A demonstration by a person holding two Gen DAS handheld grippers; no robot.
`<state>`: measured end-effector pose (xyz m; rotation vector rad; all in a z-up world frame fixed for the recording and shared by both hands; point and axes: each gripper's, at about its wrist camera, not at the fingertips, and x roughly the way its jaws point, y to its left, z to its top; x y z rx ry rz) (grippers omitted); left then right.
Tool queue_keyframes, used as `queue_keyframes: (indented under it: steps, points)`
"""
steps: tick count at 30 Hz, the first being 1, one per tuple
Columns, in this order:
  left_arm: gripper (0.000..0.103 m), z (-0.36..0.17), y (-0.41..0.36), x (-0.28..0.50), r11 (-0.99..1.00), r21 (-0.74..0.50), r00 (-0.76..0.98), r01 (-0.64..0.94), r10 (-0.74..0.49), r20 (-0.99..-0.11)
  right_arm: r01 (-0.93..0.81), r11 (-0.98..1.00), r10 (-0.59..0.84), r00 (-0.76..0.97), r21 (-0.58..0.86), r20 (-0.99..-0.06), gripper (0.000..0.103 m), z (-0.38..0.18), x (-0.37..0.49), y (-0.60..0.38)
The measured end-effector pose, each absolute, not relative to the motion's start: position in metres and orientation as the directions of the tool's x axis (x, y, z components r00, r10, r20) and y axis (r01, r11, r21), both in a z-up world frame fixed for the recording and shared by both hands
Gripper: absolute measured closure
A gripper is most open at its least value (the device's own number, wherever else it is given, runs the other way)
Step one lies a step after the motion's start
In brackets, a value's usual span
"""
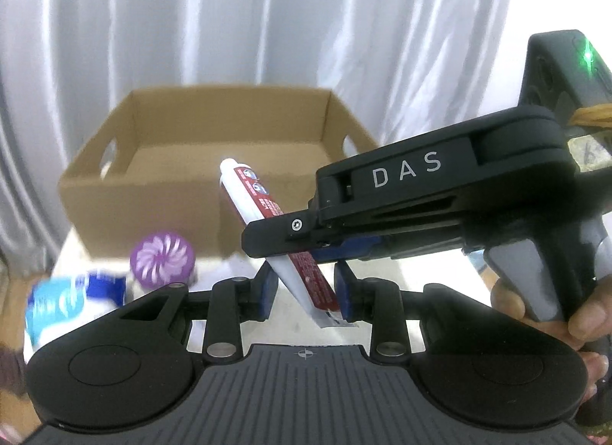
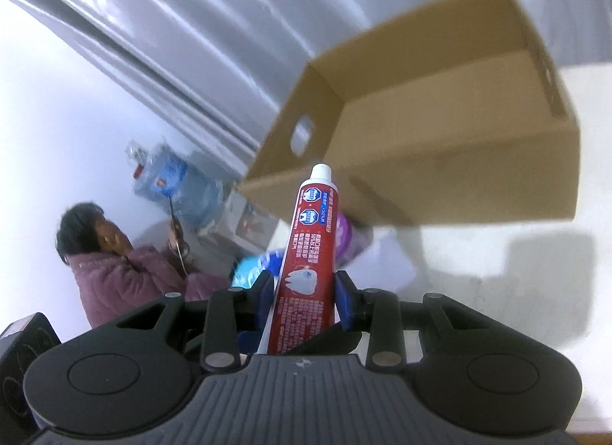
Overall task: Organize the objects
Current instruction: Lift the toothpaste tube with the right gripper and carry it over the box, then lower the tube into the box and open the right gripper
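Left hand-held gripper (image 1: 306, 292): closed on the crimped lower end of the toothpaste tube (image 1: 267, 211), blue pads against both sides.
Right hand-held gripper (image 2: 306, 292): closed on the same tube (image 2: 311, 254) further up; in the left wrist view it reached in from the right and crossed the tube's middle.
Toothpaste tube: held off the surface (image 2: 497, 273) by both hand-held grippers, white cap pointing ahead toward the cardboard box (image 1: 160, 192).
Cardboard box: open-topped, just beyond the tube, with handle cut-outs in its side walls.
Left wrist view only: a hand (image 1: 550, 315) wrapped round the right hand-held gripper's grip; a purple swirl-topped container (image 1: 162, 257) ahead to the left, near the box.
Right wrist view only: a seated person in a mauve jacket (image 2: 126, 273) and a large water bottle (image 2: 179, 189), far left.
Hard to make out: blue-and-white package (image 1: 69, 303), blurred; the purple container (image 2: 354, 242) was mostly hidden behind the tube in the right wrist view.
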<state>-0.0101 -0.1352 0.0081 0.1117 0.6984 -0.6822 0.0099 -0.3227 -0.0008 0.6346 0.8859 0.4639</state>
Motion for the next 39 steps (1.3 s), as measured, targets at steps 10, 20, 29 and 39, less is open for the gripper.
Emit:
queue_keyframes:
  steps: [10, 20, 29, 39]
  points:
    - [0.072, 0.042, -0.186, 0.047, 0.693, -0.079, 0.535, 0.716, -0.618, -0.577, -0.092, 0.749, 0.532, 0.674, 0.656, -0.513, 0.065, 0.031, 0.047, -0.364]
    - [0.072, 0.038, -0.247, 0.132, 0.636, -0.105, 0.451, 0.764, -0.644, -0.618, 0.026, 0.776, 0.436, 0.699, 0.63, -0.566, 0.065, 0.017, 0.12, -0.397]
    - [0.066, 0.013, -0.277, 0.187, 0.694, -0.165, 0.407, 0.701, -0.579, -0.706, 0.117, 0.851, 0.303, 0.687, 0.513, -0.66, 0.055, -0.006, 0.164, -0.412]
    - [0.041, 0.036, -0.209, 0.161, 0.732, -0.24, 0.455, 0.637, -0.609, -0.65, 0.078, 0.836, 0.318, 0.738, 0.543, -0.595, 0.037, 0.009, 0.099, -0.436]
